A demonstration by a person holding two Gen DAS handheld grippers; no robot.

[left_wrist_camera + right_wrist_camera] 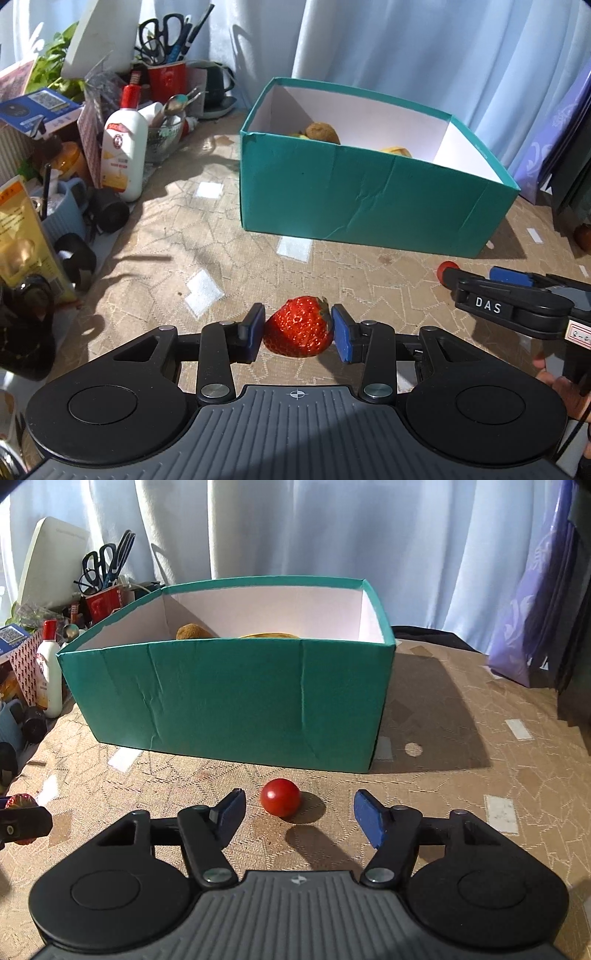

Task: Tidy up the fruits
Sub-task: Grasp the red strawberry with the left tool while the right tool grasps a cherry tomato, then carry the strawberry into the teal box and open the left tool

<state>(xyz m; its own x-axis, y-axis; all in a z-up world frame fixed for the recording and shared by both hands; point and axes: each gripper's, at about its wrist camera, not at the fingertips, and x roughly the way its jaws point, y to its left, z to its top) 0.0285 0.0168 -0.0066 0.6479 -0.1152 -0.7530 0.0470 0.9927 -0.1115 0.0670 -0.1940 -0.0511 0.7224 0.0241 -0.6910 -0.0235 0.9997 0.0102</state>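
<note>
Left gripper (298, 330) clenched on a strawberry (298, 326): both blue pads press its sides, the leafy end turned toward the right pad, the berry lifted clear of the table (236, 258). Right gripper (299, 814) released, its pads spread well apart, not touching anything. A cherry tomato (280, 797) sits on the table ahead of the gap between them, nearer the left pad, apart from both, throwing a round shadow to its right. In the left wrist view the same tomato shows only as a red edge past the right gripper's fingertip. Teal box (229, 698) stands open just behind the tomato, white inside, its front wall creased. Inside it, over the rim: a brown kiwi (192, 631) toward the left, and a yellow fruit (269, 635), mostly hidden, so its kind cannot be told. Left of the box, well apart, clutter along the table edge: white bottle (123, 155) with red cap, upright; red cup (167, 79) holding scissors (162, 35) and pens; blue mug (66, 208). Pale curtain (295, 535) hangs behind the box. Purple bag (532, 602) at far right. White tape patches on the patterned tablecloth. A hand (565, 391) is partly visible under the right gripper.
</note>
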